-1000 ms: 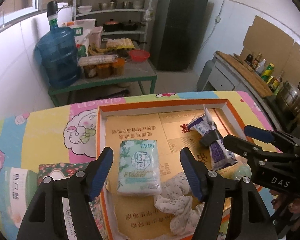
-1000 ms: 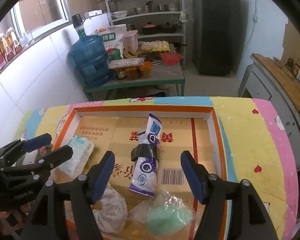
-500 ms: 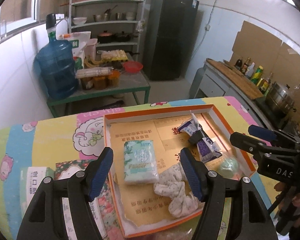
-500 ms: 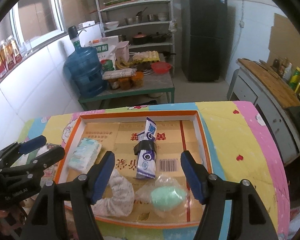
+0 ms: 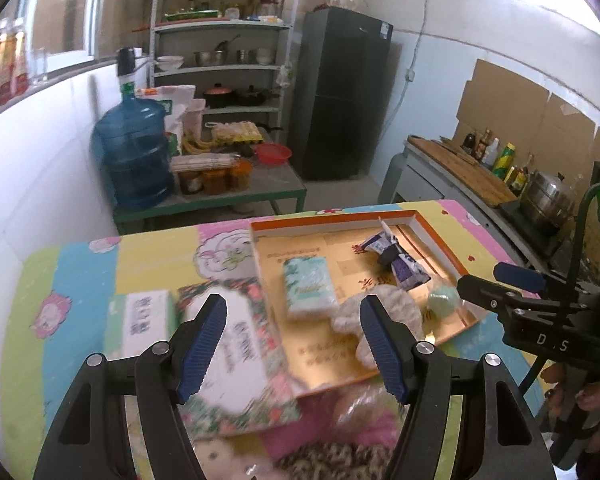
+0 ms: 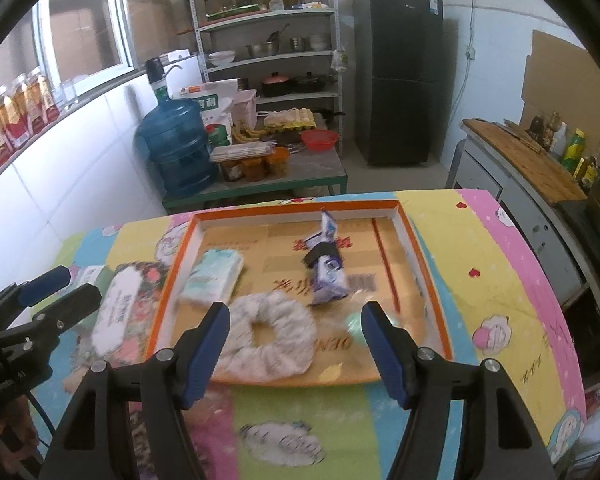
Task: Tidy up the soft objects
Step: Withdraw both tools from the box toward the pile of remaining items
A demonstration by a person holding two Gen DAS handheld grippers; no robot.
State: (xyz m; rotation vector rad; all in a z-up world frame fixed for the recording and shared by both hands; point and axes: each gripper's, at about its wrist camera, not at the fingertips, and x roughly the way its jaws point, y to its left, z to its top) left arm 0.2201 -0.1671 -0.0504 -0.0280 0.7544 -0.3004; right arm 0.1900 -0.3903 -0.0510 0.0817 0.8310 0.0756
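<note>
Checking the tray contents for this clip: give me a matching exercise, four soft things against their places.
1. pale green tissue pack
2. white fabric scrunchie ring
3. purple and white clipped pouch
4. floral tissue box

a. tray's near edge
b. outside the tray, on the cloth
c. tray's left side
d. tray's middle, towards the back

Pairs: 1-c, 2-a, 3-d, 4-b
</note>
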